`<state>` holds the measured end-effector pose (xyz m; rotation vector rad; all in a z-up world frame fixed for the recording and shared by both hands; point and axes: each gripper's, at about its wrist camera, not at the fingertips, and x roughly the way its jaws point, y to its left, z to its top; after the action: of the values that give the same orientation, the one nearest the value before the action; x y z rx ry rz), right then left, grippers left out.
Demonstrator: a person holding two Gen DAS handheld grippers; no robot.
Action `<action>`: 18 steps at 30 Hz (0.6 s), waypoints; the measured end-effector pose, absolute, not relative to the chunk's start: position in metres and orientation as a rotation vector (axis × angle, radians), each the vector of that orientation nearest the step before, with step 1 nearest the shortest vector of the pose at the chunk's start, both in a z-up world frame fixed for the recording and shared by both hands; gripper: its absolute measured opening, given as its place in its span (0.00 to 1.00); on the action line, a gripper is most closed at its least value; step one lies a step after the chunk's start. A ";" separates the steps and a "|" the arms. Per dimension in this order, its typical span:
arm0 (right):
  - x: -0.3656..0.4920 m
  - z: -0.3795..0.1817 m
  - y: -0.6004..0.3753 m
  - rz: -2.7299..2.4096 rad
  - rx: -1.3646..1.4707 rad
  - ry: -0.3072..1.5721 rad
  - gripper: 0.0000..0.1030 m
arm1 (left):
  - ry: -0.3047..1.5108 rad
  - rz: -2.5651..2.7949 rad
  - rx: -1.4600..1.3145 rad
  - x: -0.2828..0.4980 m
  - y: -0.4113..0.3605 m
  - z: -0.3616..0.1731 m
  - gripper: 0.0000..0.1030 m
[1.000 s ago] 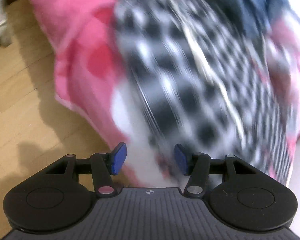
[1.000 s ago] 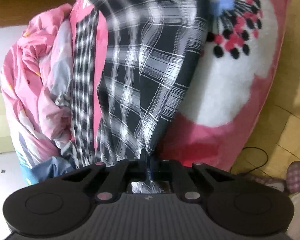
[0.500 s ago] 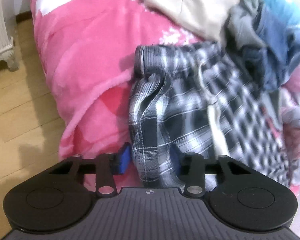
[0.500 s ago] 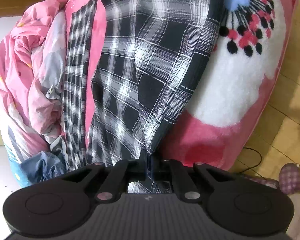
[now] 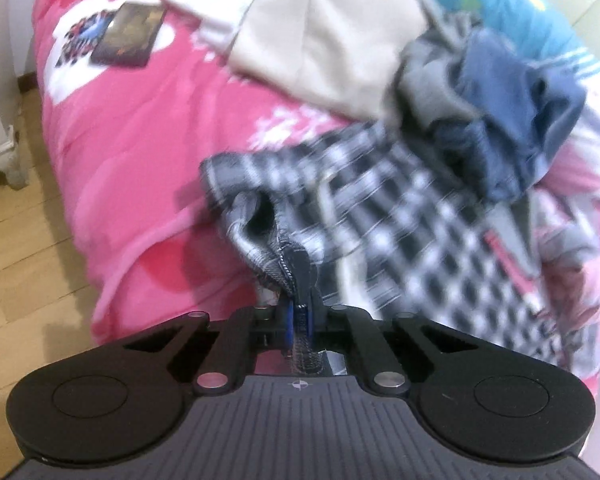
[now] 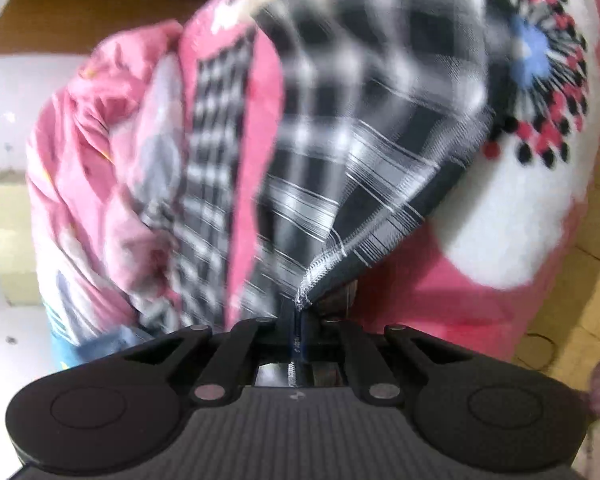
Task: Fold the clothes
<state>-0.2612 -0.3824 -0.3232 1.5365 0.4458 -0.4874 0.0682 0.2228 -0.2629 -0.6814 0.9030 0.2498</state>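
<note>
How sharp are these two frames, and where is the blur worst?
Left wrist: tongs sharp, plaid shorts and clothes pile beyond smeared, fisheye bends the pink blanket. Right wrist: tongs and pinched hem crisp, plaid farther up motion-blurred.

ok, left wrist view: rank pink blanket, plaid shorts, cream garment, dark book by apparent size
1. pink blanket
2. plaid shorts
3. cream garment, farther from the camera, so its place against the shorts is unsure
4. dark book
</note>
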 end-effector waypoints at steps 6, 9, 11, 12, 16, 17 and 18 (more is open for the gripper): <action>-0.225 -0.277 -0.409 -0.439 1.478 0.324 0.02 | 0.791 0.173 -0.694 0.102 0.205 -0.219 0.04; -0.195 -0.255 -0.425 -0.421 1.422 0.300 0.02 | 0.742 0.136 -0.679 0.124 0.193 -0.206 0.04; -0.166 -0.240 -0.436 -0.421 1.371 0.300 0.02 | 0.717 0.113 -0.668 0.142 0.184 -0.204 0.04; -0.152 -0.233 -0.441 -0.421 1.346 0.299 0.02 | 0.705 0.102 -0.662 0.152 0.180 -0.204 0.04; -0.091 -0.217 -0.455 -0.436 1.262 0.313 0.02 | 0.693 0.080 -0.647 0.195 0.171 -0.214 0.04; -0.076 -0.213 -0.459 -0.439 1.241 0.317 0.02 | 0.698 0.074 -0.645 0.208 0.171 -0.220 0.04; -0.061 -0.209 -0.462 -0.443 1.220 0.320 0.02 | 0.706 0.072 -0.646 0.221 0.170 -0.226 0.04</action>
<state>-0.0606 -0.4624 -0.2089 1.2201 0.3203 -0.4433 0.2207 0.1700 -0.2265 -0.6463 0.7060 0.0722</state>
